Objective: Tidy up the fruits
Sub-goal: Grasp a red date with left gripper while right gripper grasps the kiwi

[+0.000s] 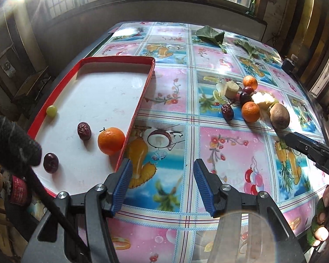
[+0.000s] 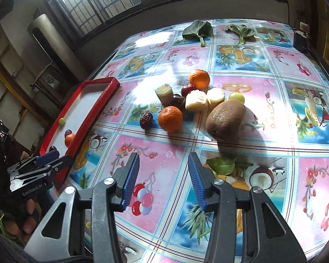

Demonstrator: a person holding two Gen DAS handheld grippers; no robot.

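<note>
Tray (image 1: 61,81): red-rimmed, at left, holding a grape, two dates and an orange (image 1: 111,140).
Left gripper (image 1: 162,182): released, empty, beside the tray.
Right gripper (image 2: 164,175): released, empty, near the kiwi (image 2: 226,120).
Pile: mid-table, fruit touching.
Risk: nudged round fruit may roll away.

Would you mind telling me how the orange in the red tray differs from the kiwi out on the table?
The orange in the tray is round, bright and smooth; the kiwi is oval, brown and fuzzy. The orange lies inside the red tray against its wall; the kiwi lies on the tablecloth beside the fruit pile. Neither is gripped.
</note>
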